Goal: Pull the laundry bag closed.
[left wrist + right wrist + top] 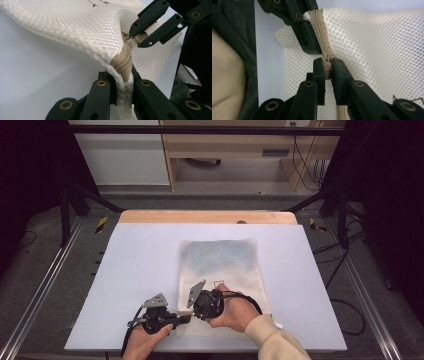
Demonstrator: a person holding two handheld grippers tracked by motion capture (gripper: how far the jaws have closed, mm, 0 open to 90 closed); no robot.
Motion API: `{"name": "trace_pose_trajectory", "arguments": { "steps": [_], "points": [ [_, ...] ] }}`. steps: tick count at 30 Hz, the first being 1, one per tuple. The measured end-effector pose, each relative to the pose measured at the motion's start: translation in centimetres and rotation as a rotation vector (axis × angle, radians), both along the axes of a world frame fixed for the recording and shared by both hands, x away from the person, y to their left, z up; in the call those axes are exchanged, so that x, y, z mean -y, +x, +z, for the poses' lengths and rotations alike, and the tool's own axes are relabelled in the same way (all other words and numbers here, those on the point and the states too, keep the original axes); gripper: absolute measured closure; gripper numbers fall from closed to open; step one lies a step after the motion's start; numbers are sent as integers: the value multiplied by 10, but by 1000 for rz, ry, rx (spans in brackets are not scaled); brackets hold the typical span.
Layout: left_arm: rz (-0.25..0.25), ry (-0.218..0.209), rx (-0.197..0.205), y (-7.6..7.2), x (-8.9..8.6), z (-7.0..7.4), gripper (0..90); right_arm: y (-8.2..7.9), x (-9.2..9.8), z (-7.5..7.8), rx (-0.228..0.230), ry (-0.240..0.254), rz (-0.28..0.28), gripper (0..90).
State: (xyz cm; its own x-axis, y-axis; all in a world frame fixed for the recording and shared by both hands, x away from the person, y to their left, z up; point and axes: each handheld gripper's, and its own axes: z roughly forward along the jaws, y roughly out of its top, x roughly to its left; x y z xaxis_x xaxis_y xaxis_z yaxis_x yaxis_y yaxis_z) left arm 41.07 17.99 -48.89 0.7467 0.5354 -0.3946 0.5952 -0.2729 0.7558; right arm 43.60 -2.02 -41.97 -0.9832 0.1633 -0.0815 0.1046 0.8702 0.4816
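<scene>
The mesh bag point(220, 270) lies on the surface point(135, 270) toward its near edge. The left claw point(123, 80) is clamped on the bag's zipper end; the right claw point(327, 72) is clamped on the zipper slider point(326, 60) just beside it.

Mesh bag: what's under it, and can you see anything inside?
The mesh bag lies on the white board. A bluish patch shows through its far half; what it is, I can't tell. The near corner is lifted by both grippers.

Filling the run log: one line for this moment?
left hand-held gripper: shut on mesh bag corner | right hand-held gripper: shut on zipper pull | bag on white table
</scene>
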Motion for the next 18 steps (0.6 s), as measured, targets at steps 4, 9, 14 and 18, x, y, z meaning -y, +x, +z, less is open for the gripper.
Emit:
{"name": "trace_pose_trajectory", "arguments": {
  "steps": [4,9,14,18],
  "points": [
    [-3,0,0,0,1,0,849,0,4,0,-2,0,0,822],
    [0,-3,0,0,0,0,849,0,7,-1,-4,2,-13,822],
    [1,-4,-2,0,-1,0,849,1,12,-1,-2,6,-18,822],
    [6,-4,-2,0,-2,1,849,2,17,0,0,2,-27,822]
  ]
}}
